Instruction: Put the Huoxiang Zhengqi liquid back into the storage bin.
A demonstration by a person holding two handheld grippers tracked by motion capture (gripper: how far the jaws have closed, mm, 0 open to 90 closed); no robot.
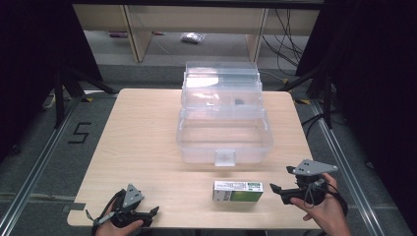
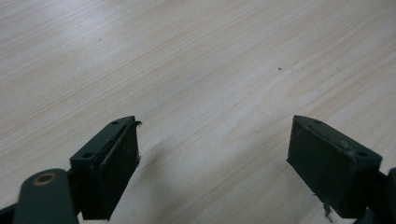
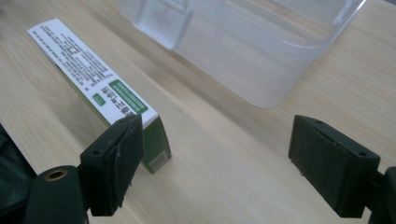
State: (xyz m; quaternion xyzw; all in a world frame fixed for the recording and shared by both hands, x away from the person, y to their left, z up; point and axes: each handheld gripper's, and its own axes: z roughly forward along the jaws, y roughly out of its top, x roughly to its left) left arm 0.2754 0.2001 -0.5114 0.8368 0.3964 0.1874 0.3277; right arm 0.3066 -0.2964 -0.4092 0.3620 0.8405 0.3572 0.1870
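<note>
At the bottom left of the high view the left claw [image 1: 132, 212] rests low over the bare desk [image 1: 142, 142], its jaws wide apart and holding nothing, as its own view confirms. At the bottom right the right claw [image 1: 284, 189] is likewise spread wide and empty, aimed at the near end of the small box [image 1: 238, 191], which lies flat on the desk at lower centre, just beside that claw. Judging from this, one jaw sits very close to the box's end; closing off-centre could nudge it away or crush its thin card wall. The box is white on top with fine print and green along its side. Beyond it, mid-frame, stands the clear plastic case [image 1: 223, 129], lid raised, apparently nearly empty.
</note>
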